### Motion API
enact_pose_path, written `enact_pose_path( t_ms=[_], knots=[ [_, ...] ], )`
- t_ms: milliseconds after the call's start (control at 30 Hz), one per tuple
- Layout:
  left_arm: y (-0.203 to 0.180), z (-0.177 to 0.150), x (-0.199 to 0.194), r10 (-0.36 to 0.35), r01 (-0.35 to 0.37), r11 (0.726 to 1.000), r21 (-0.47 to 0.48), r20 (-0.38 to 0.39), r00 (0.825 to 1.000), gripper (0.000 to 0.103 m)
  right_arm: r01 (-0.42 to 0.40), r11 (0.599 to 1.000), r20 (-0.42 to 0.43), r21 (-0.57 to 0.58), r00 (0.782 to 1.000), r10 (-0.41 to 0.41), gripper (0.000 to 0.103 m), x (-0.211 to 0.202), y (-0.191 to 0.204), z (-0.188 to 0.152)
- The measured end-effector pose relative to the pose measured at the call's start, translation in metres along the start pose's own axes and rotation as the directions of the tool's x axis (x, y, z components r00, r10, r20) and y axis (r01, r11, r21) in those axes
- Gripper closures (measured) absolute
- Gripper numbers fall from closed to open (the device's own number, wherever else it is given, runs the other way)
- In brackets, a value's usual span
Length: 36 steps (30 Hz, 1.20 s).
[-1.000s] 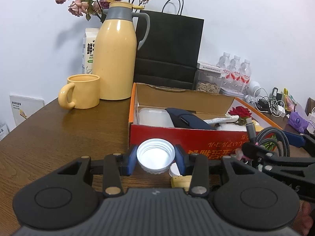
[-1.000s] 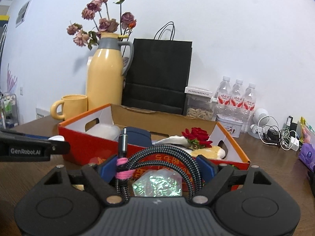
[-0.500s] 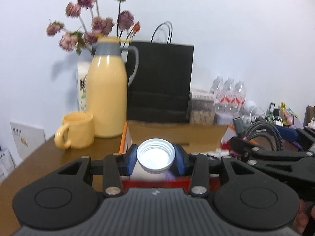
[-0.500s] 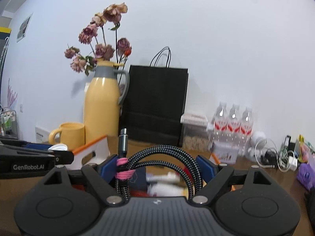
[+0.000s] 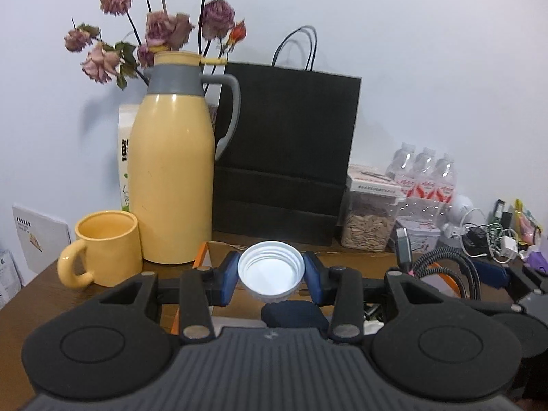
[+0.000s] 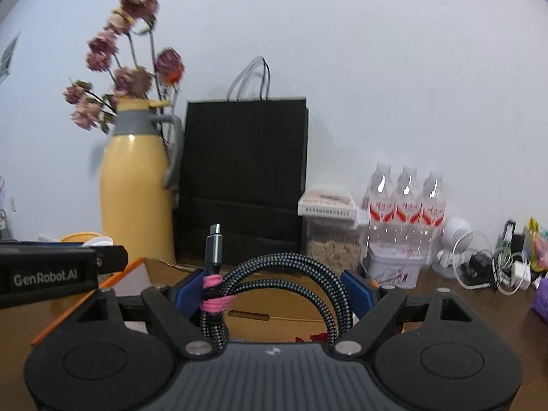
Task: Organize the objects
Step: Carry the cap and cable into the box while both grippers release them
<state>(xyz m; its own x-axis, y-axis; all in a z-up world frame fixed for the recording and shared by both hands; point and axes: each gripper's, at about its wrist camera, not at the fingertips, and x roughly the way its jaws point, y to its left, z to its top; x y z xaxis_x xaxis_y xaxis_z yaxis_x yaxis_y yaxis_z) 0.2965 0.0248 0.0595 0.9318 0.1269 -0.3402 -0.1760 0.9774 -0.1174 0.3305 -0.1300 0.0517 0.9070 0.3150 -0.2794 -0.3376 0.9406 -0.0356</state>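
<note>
Left claw (image 5: 271,275) is pinching a white bottle cap (image 5: 271,271) above the cardboard box (image 5: 219,257); right claw (image 6: 274,291) is clamping a coiled braided USB cable (image 6: 287,274) over the same box on the table (image 5: 34,301).

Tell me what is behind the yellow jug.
Behind the yellow jug stand dried flowers and a white carton, with a black bag beside it. The jug hides the flower stems' base and most of the carton.

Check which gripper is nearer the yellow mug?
Left. The left gripper, holding the white cap, sits just right of the yellow mug; the right gripper, holding the cable, is farther right.
</note>
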Motion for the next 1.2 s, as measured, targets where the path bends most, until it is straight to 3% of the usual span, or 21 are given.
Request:
enact_pose_path(
  t_ms=[400,433,467,500,533,933,1200],
  knots=[
    [0.006,-0.015,0.032,0.029,-0.028,0.999,0.021,-0.07,0.997,0.06,-0.042,0.998,-0.099,0.043,0.994,0.046,0.018,0.031,-0.018,-0.021],
    [0.006,-0.015,0.032,0.04,-0.039,0.999,0.017,-0.069,0.997,0.045,-0.04,0.998,-0.103,0.039,0.994,0.043,0.016,0.031,-0.017,-0.022],
    [0.007,-0.014,0.032,0.053,-0.052,0.999,0.014,-0.07,0.996,0.018,-0.036,0.999,-0.103,0.035,0.994,0.04,0.012,0.031,-0.017,-0.023],
    [0.008,-0.014,0.033,0.062,-0.061,0.998,0.015,-0.067,0.996,0.005,-0.026,0.999,-0.102,0.031,0.994,0.029,0.003,0.029,-0.017,-0.023],
    [0.008,-0.014,0.032,0.06,-0.059,0.998,0.016,-0.057,0.997,0.0,-0.015,1.0,-0.098,0.027,0.995,0.017,0.0,0.028,-0.016,-0.022],
    [0.008,-0.012,0.027,0.053,-0.053,0.999,0.009,-0.049,0.997,0.0,-0.037,0.999,-0.1,0.033,0.994,0.04,0.0,0.021,-0.016,-0.018],
    [0.002,-0.005,0.004,0.022,-0.022,1.0,0.012,0.001,1.0,0.0,-0.043,0.999,-0.073,0.027,0.996,0.045,0.0,0.005,-0.02,-0.012]
  ],
)
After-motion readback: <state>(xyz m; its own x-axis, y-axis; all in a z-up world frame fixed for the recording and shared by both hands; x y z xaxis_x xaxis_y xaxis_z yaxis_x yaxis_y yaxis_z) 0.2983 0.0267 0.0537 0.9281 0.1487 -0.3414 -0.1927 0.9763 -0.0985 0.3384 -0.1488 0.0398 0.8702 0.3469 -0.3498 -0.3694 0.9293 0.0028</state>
